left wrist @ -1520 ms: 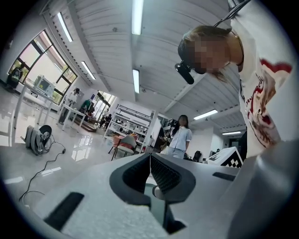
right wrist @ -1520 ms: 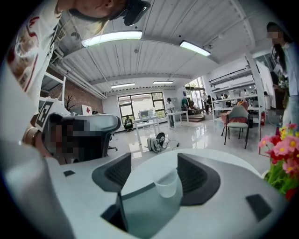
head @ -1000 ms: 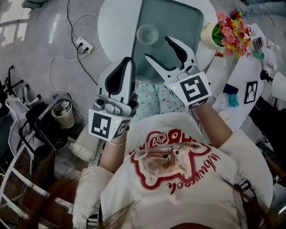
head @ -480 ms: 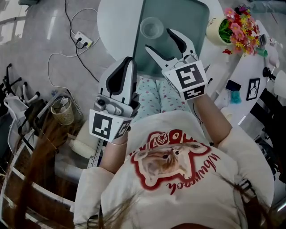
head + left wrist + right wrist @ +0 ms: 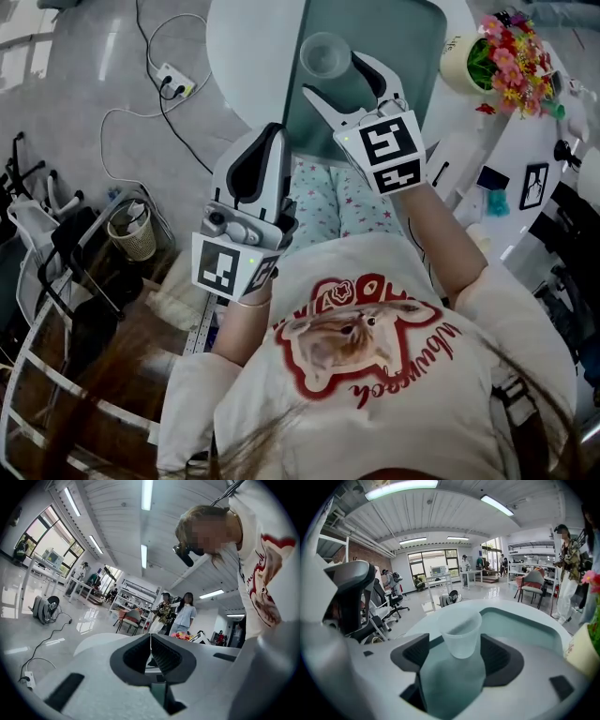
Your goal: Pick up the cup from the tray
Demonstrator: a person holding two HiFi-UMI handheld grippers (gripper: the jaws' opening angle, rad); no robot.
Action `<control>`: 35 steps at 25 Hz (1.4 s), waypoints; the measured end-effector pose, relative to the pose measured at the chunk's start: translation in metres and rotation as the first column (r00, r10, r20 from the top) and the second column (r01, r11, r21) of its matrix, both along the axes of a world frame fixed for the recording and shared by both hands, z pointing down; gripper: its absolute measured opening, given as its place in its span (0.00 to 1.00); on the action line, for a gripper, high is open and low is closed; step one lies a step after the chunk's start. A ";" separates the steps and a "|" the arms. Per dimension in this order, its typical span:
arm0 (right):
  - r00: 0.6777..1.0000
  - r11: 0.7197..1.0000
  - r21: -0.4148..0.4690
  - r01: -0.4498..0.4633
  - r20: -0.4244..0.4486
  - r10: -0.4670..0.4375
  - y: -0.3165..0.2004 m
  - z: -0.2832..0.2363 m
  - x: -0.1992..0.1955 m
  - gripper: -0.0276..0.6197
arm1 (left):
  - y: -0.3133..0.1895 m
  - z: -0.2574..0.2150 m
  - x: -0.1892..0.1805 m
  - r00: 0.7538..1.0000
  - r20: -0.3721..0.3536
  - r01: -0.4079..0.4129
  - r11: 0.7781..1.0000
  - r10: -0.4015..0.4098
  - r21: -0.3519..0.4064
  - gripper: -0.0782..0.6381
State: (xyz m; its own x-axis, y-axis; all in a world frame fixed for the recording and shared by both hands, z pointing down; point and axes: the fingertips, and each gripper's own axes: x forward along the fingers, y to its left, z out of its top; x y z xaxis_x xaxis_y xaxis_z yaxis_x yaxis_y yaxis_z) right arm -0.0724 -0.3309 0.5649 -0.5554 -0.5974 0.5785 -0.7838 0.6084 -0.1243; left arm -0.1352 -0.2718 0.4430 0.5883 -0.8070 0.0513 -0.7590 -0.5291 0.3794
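Note:
A clear plastic cup (image 5: 325, 52) stands upright on the teal tray (image 5: 412, 42) on the white round table (image 5: 248, 47). My right gripper (image 5: 340, 81) reaches over the tray's near edge, its tips just short of the cup. Its jaws have just been opening and stand wide, touching nothing. In the right gripper view the cup (image 5: 461, 633) sits centred just ahead of the two dark pads (image 5: 412, 652), on the tray (image 5: 525, 625). My left gripper (image 5: 267, 141) hovers off the table above the person's lap, jaws shut and empty; in the left gripper view its pads (image 5: 161, 657) meet.
A pot of flowers (image 5: 502, 52) stands at the table's right, also in the right gripper view (image 5: 586, 644). Small items lie on a side table (image 5: 525, 178). On the floor to the left are a power strip with cables (image 5: 173, 80) and a waste basket (image 5: 131, 239).
My right gripper has moved forward and down towards the cup, with its jaws spread a little wider. The left gripper has hardly moved.

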 end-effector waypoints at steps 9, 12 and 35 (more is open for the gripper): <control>1.000 1.000 -0.008 -0.024 0.001 0.024 -0.008 0.009 -0.003 0.52 | 0.000 0.003 -0.002 1.000 -0.028 0.013 0.999 -0.014 -0.030 0.13; 0.999 0.999 -0.008 -0.034 0.001 0.034 -0.012 0.012 -0.003 0.53 | 0.001 0.005 -0.002 1.000 -0.015 0.010 1.000 -0.011 -0.026 0.13; 0.999 0.999 -0.004 -0.045 0.016 0.045 -0.034 0.023 -0.012 0.52 | 0.004 0.006 -0.003 0.998 -0.055 0.010 0.999 -0.012 -0.040 0.13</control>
